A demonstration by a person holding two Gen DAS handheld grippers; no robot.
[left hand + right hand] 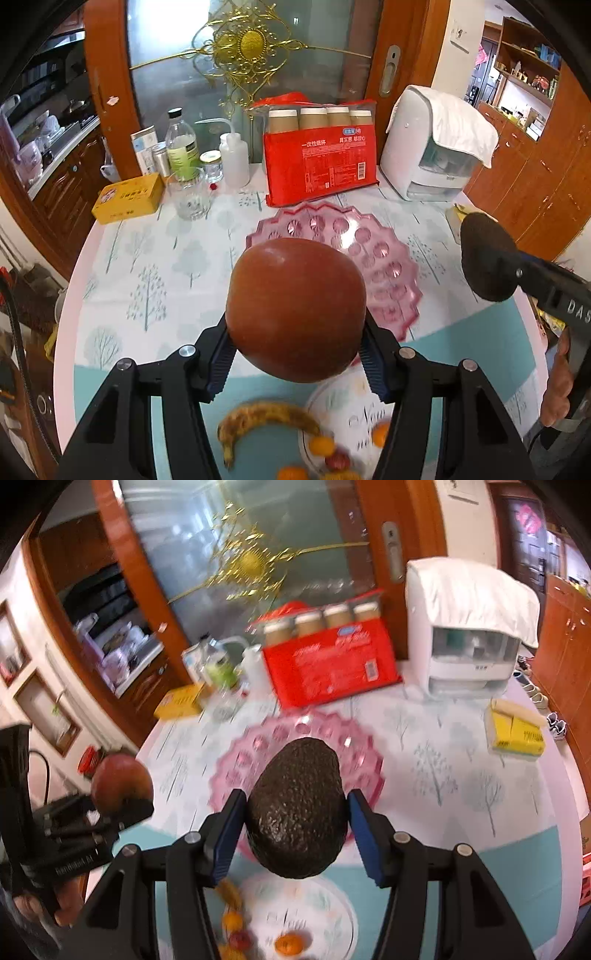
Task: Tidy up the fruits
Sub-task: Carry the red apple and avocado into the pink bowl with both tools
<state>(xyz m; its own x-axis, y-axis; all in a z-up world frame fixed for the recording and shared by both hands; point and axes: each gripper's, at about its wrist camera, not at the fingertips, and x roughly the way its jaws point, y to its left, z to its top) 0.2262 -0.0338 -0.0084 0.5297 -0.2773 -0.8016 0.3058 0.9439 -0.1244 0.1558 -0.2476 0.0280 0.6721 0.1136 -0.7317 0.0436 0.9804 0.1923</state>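
Observation:
My left gripper (295,354) is shut on a red apple (295,306), held above the table in front of a pink glass dish (388,266). My right gripper (295,834) is shut on a dark avocado (299,808), also in the air before the pink dish (229,771). Below both lies a white plate (351,417) with small orange and red fruits on and beside it, and a spotted banana (258,417) at its left. In the left wrist view the avocado (484,254) shows at the right; in the right wrist view the apple (122,775) shows at the left.
Along the table's back stand a red pack of paper cups (321,162), a white appliance under a cloth (432,147), bottles, a glass (190,195) and a yellow box (127,197). Another yellow box (517,734) lies at the right. A glass door stands behind.

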